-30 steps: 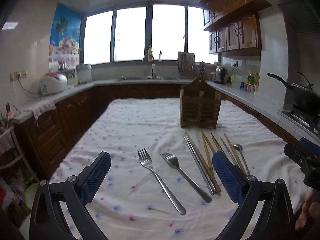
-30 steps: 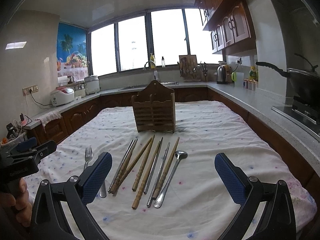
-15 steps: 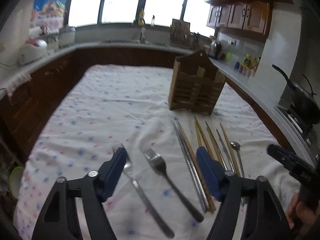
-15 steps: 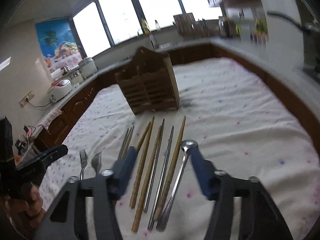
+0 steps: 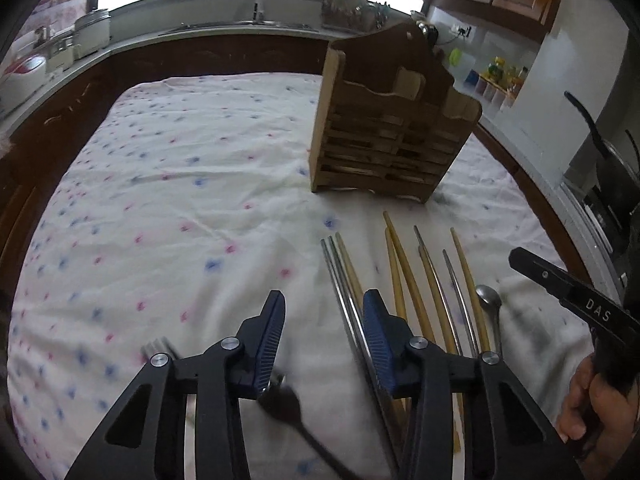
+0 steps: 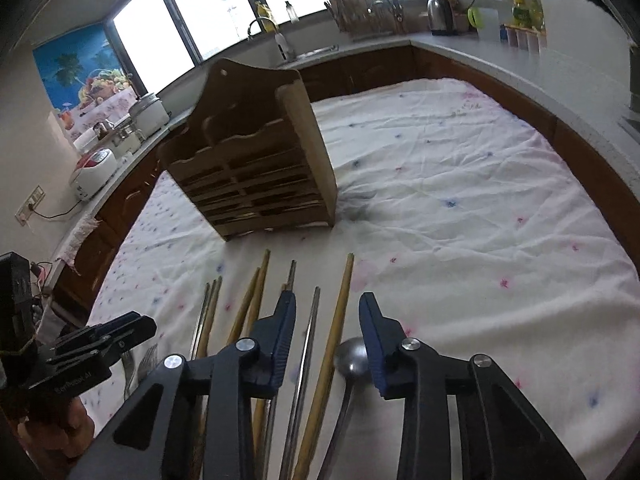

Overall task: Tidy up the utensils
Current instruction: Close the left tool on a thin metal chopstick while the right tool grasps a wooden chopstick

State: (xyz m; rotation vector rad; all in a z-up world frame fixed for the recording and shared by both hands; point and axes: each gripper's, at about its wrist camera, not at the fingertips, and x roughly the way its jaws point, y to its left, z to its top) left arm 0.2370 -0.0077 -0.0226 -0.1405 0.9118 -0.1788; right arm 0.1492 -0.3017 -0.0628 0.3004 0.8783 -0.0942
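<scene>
A wooden utensil holder (image 5: 388, 128) stands on the spotted cloth; it also shows in the right wrist view (image 6: 256, 168). In front of it lie several wooden chopsticks (image 5: 404, 264), metal chopsticks (image 5: 340, 276), a spoon (image 5: 489, 300) and forks. My left gripper (image 5: 324, 320) is low over the cloth, half open, with a fork (image 5: 280, 396) lying between its fingers. My right gripper (image 6: 327, 320) is half open, low over a metal chopstick (image 6: 308, 344) and a wooden chopstick (image 6: 338, 320), with the spoon (image 6: 352, 358) by its right finger. Neither grips anything.
The cloth-covered table (image 5: 168, 184) is ringed by kitchen counters with a rice cooker (image 6: 94, 170), a sink (image 6: 280, 46), a kettle (image 6: 440, 16) and a pan (image 5: 612, 176). The right gripper's body (image 5: 576, 300) shows at the left view's right edge.
Both grippers have dropped towards the utensils and narrowed from wide open to half open. The left one came down over a fork, the right one over the chopsticks beside the spoon.
</scene>
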